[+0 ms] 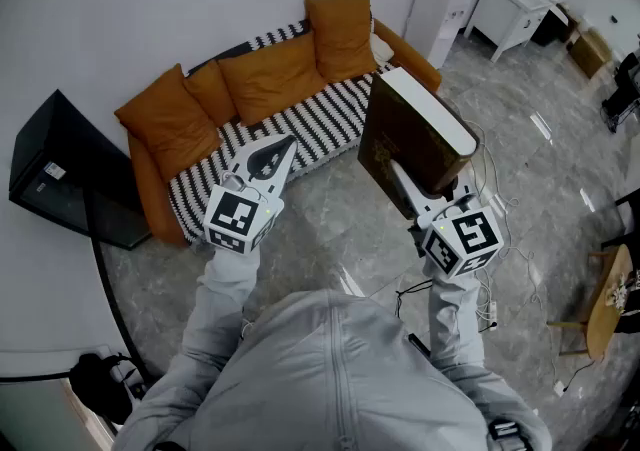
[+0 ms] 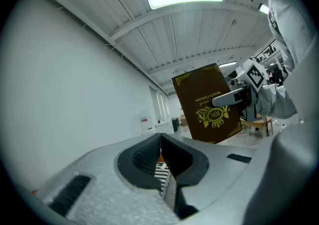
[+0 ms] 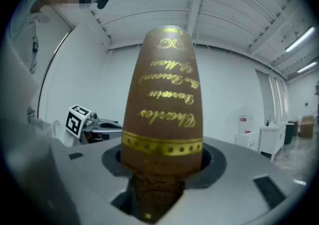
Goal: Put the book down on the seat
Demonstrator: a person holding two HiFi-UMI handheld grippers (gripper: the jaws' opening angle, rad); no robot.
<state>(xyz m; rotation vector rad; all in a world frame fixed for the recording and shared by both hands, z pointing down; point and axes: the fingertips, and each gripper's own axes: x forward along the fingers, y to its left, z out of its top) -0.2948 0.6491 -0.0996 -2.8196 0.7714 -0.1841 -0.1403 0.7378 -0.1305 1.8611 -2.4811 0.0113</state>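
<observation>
The right hand-held gripper (image 1: 405,184) clamps the brown book (image 1: 415,134) near its spine, with the jaws spread to the book's thickness. The book stands upright from the jaws in the air, its gilt-lettered spine facing back along the gripper. To its left, the left hand-held gripper (image 1: 282,152) has its jaws pressed together with nothing between them. Ahead of both tips lies the sofa's striped seat (image 1: 320,124), well apart from the book, with orange cushions (image 1: 270,74) behind it.

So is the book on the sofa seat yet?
Not yet: the book is upright in the right claw, in the air short of the sofa.
</observation>
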